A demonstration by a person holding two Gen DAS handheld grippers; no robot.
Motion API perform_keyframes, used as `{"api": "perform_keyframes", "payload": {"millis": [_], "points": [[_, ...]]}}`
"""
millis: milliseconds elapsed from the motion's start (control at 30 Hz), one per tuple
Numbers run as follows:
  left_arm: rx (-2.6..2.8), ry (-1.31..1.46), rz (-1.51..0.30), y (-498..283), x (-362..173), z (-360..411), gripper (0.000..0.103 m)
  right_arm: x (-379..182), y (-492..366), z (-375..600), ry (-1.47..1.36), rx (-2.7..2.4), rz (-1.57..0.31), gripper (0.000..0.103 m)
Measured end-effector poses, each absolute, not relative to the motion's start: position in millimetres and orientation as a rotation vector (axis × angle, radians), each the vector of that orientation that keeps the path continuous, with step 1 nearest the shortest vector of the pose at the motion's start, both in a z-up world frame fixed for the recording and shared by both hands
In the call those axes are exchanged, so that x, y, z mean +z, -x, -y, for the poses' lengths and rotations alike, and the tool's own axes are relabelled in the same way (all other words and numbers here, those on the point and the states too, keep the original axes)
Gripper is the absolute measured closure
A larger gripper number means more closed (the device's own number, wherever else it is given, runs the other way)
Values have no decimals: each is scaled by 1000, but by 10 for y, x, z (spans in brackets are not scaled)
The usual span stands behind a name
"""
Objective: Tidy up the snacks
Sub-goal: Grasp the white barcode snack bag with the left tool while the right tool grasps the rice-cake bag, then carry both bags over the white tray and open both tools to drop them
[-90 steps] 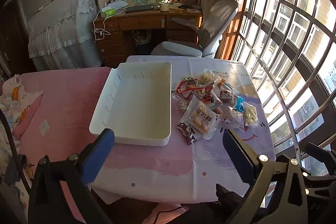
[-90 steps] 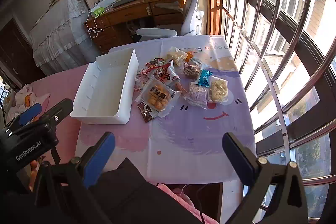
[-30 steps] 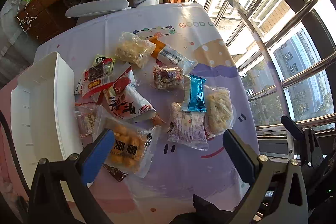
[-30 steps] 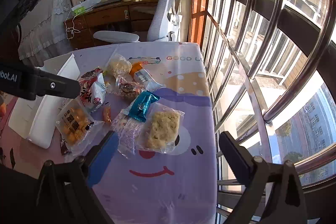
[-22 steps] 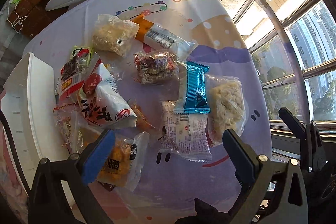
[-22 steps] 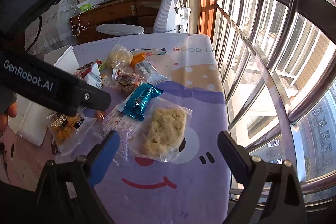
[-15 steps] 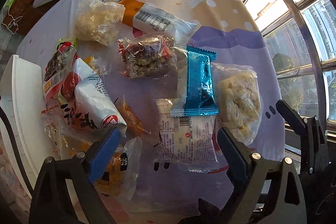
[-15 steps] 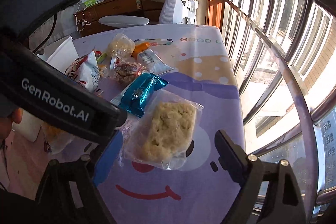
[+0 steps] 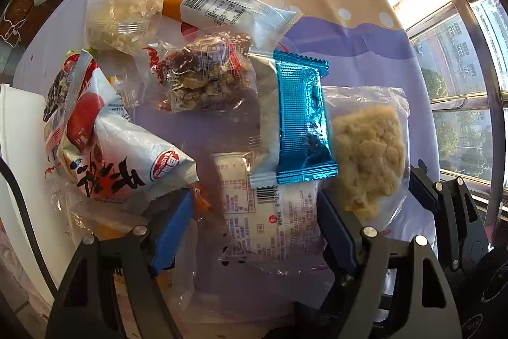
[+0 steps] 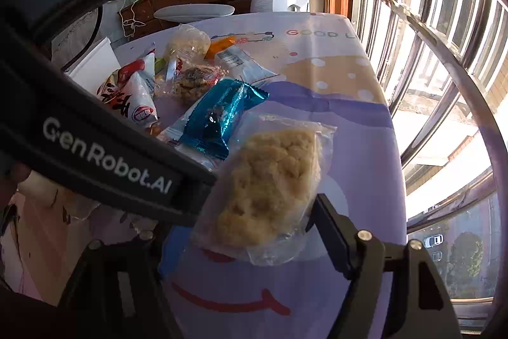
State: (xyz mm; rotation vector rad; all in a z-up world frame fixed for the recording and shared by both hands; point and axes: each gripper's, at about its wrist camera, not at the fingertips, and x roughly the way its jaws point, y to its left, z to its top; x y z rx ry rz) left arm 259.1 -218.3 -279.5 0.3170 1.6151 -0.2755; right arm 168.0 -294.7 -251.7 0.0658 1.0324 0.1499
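From the left wrist camera, the left gripper (image 9: pixel 254 208) points straight down at the snacks on the purple tablecloth (image 9: pixel 349 30). Its jaws are closing, one on each side of a clear packet with small print and a barcode (image 9: pixel 270 221). I cannot tell if the pads press on it yet. A shiny blue packet (image 9: pixel 301 123) lies partly on top of that one. Just beside it is a clear bag with a pale crumbly cake (image 9: pixel 368 154). A red and white bag with big black letters (image 9: pixel 108 154) lies near the white tray (image 9: pixel 19 148) at the left edge. Farther back are a nutty brown bar (image 9: pixel 203 78), a white puffy snack (image 9: pixel 123 15) and an orange and white packet (image 9: pixel 219 8).

From the right wrist camera, the right gripper (image 10: pixel 241 227) is low over the crumbly cake bag (image 10: pixel 270 180). Its jaws are closing with the bag between them. The right pad sits at the bag's edge, but the left pad is hidden under the black body of the left gripper (image 10: pixel 104 158).
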Motion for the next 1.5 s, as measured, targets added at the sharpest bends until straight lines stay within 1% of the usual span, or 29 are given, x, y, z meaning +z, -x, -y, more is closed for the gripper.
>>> {"api": "perform_keyframes", "payload": {"millis": [133,233,333,367,400,600,800,933,1200,1367,1500], "points": [[-272,-336,-1613,-2563,-2815,2223,27,-2515,-1649,2952,-76,159,-1036,38],[-266,-348,-1611,-2530,-2812,2327,30,-2501,-1621,2971,-72,152,-1038,43],[-274,-334,-1614,-2500,-2827,2359,40,-2492,-1591,3007,-74,139,-1048,46],[-280,-328,-1618,-2471,-2819,2353,46,-2480,-1567,3018,-74,135,-1053,47],[-287,-317,-1630,-2455,-2831,2354,49,-2476,-1551,3024,-73,132,-1057,47],[-271,-297,-1641,-2368,-2823,2307,55,-2454,-1460,3055,-74,109,-1087,48],[-264,-287,-1678,-2269,-2797,2110,57,-2421,-1380,3088,-116,94,-1116,49],[-263,-273,-1669,-2176,-2653,1992,57,-2375,-1323,3139,-170,76,-1125,50],[-263,-250,-1622,-2078,-2209,1642,57,-2127,-1171,3140,-187,63,-1111,52],[-276,-216,-1559,-2009,-1852,1364,57,-1906,-1116,3057,-178,69,-1072,52],[-280,-195,-1505,-1938,-1634,1337,57,-1728,-1087,2945,-173,83,-1033,52]]}}
